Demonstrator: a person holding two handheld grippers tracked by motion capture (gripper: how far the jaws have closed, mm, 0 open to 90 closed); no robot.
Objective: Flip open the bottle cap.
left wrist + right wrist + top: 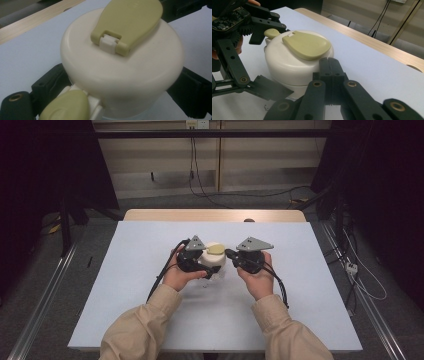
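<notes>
Left hand: the person's left hand [179, 274] cradles the left gripper [204, 261] from below, forearm in a beige sleeve [142, 322] angled up from the near edge of the table.
Right hand: the right hand [257, 279] holds the right gripper [229, 253] level, its tip turned toward the left gripper.
Left gripper grip: its 2 black jaws stand one on each side of the cream container [120, 72] and press against its wall, holding it upright.
Right gripper grip: jaws pressed together with nothing between them, their joined tip [331, 67] just beside the container's wall and under the rim of its lid; contact cannot be told.
Container position: between the 2 grippers, clasped in the left one, straight ahead of the right one's tip, standing on the table [320, 285].
Count: 1 container, 2 grippers, 2 hands, 1 flip cap, 1 side tab.
Container make: round, smooth, glossy cream plastic with a domed lid.
Flip cap: olive-green flip cap [306, 44], flat and teardrop-shaped, lying closed on the lid, hinged on a small white block [109, 43].
Side tab: rounded olive-green side tab [66, 106] on the container's side, next to the left gripper's jaw.
Grippers' make: black matte linkage arms with brass-coloured pivots, each topped by a grey three-cornered plate [255, 243].
Table: pale blue-white matte top with a light wooden strip at the far edge.
</notes>
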